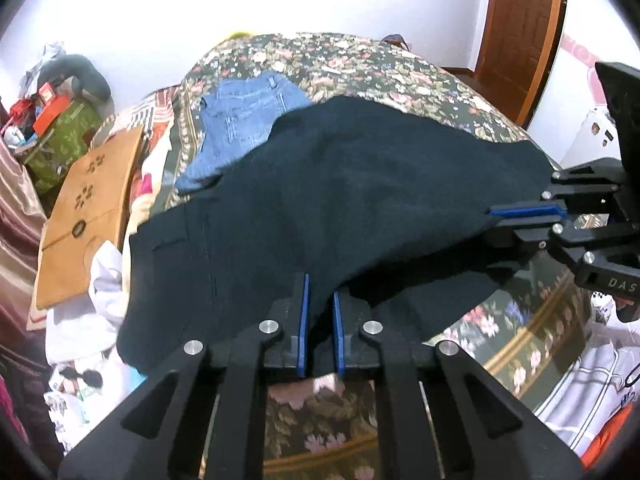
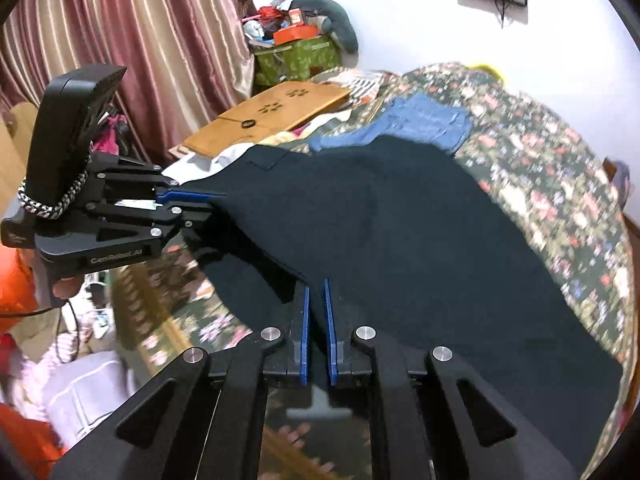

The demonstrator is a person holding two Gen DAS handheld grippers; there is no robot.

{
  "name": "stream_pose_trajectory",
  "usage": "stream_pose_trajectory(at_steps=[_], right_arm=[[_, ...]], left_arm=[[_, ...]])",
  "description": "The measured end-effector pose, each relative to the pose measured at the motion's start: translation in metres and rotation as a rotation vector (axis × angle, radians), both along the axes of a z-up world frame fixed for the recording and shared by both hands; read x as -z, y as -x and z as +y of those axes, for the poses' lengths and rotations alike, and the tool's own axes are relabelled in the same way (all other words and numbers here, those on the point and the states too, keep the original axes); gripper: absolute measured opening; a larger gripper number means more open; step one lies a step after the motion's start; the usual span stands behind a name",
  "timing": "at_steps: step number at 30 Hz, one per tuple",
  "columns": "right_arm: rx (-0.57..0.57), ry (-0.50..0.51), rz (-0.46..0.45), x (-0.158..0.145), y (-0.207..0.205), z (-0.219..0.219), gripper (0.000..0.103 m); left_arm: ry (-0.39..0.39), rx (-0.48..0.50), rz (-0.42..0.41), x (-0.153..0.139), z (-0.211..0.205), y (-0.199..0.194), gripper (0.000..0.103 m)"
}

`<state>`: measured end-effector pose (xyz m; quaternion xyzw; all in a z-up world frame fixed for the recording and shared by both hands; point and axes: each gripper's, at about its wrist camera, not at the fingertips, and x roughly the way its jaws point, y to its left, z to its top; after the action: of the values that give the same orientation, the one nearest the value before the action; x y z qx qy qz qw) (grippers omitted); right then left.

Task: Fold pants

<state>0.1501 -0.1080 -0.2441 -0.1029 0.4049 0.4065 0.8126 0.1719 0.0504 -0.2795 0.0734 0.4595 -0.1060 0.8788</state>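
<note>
Nearest the lens, my left gripper (image 1: 320, 308) and right gripper (image 2: 317, 304) each pinch the near edge of the dark pants (image 1: 340, 184), lifted slightly off the floral bedspread (image 1: 360, 60). Step in hand, by my judgement: carrying this edge forward for a fold; next, both grippers should travel together and lay it flat. Beyond lie blue jeans (image 1: 244, 120). Legible: "DAS" on one gripper, "GenRobot.AI" on the other.

Pants (image 1: 340, 184) matt dark cloth; bedspread (image 1: 360, 56) floral fabric; board (image 1: 88, 208) smooth wood.
</note>
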Motion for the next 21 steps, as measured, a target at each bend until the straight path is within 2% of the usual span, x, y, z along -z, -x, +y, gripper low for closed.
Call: stream_pose_trajectory(at_steps=[3, 5, 7, 9, 10, 11, 13, 16, 19, 21], right_arm=[[0.01, 0.017, 0.047, 0.016, 0.002, 0.002, 0.007], [0.026, 0.017, 0.075, 0.023, 0.001, 0.002, 0.011], [0.033, 0.016, 0.084, 0.021, 0.001, 0.0, 0.013], [0.022, 0.001, 0.104, 0.015, 0.001, -0.006, 0.027], [0.025, -0.008, 0.107, 0.013, 0.002, -0.011, 0.038], [0.039, -0.02, 0.102, 0.01, 0.002, -0.019, 0.045], [0.076, -0.028, 0.082, 0.005, 0.001, -0.036, 0.047], [0.171, -0.025, 0.058, 0.0, -0.006, -0.066, 0.047], [0.308, -0.026, 0.033, -0.004, -0.022, -0.111, 0.047], [0.421, -0.001, 0.011, -0.004, -0.036, -0.145, 0.047]], left_arm=[[0.021, -0.018, 0.047, 0.014, 0.002, 0.003, 0.01], [0.019, -0.025, 0.083, 0.024, 0.001, 0.004, 0.011], [0.013, -0.027, 0.078, 0.025, 0.001, 0.007, 0.013], [0.018, -0.027, 0.088, 0.019, 0.003, 0.009, 0.017], [0.027, -0.026, 0.089, 0.017, 0.005, 0.01, 0.025], [0.046, -0.025, 0.087, 0.011, 0.01, 0.011, 0.035], [0.053, -0.042, 0.066, 0.001, 0.019, 0.013, 0.045], [0.06, -0.09, 0.017, -0.019, 0.04, 0.011, 0.048], [0.022, -0.185, -0.035, -0.034, 0.069, -0.004, 0.059], [-0.001, -0.245, -0.05, -0.036, 0.089, -0.019, 0.061]])
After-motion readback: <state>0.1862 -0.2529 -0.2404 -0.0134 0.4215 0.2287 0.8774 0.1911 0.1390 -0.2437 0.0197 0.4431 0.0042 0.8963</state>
